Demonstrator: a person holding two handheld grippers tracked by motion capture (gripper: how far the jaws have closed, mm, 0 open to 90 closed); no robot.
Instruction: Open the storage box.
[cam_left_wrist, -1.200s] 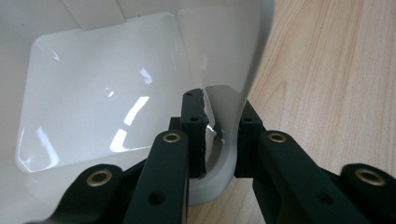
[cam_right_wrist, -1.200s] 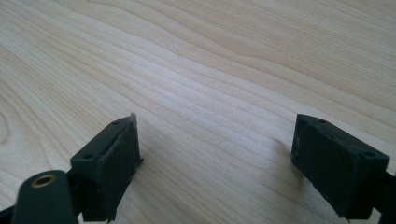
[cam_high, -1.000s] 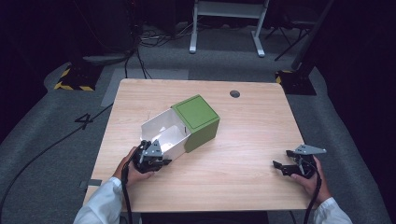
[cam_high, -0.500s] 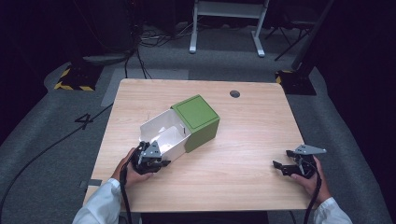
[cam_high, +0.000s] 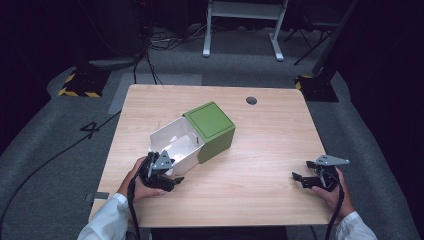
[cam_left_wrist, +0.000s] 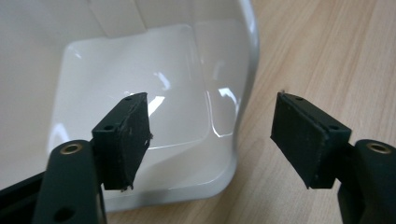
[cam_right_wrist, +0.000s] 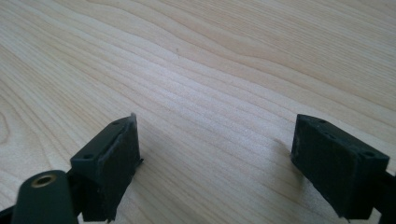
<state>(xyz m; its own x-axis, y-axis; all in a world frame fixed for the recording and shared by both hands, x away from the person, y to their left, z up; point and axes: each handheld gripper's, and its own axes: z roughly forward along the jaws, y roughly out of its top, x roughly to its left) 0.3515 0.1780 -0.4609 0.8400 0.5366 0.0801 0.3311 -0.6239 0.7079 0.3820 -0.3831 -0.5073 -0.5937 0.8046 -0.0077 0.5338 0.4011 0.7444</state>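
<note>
A green box (cam_high: 212, 127) lies on the wooden table (cam_high: 265, 150) with its white inner tray (cam_high: 175, 142) slid out toward me. My left gripper (cam_high: 172, 171) is at the tray's near end. Its jaws have just been opening and now stand apart. In the left gripper view (cam_left_wrist: 212, 107) one jaw hangs over the glossy white tray (cam_left_wrist: 140, 70) and the other over bare wood, so the tray's rim runs between them untouched. My right gripper (cam_high: 300, 179) rests open near the table's right front. The right gripper view (cam_right_wrist: 217, 126) has nothing but wood between the jaws.
A small dark round grommet (cam_high: 251, 100) sits in the tabletop near its far edge. A white metal stand (cam_high: 242, 30) and a yellow-black striped base (cam_high: 80, 82) are on the grey floor behind the table, with cables trailing there.
The left gripper's jaws have spread apart at the tray's near end. The box, the tray and the right gripper stay where they were.
</note>
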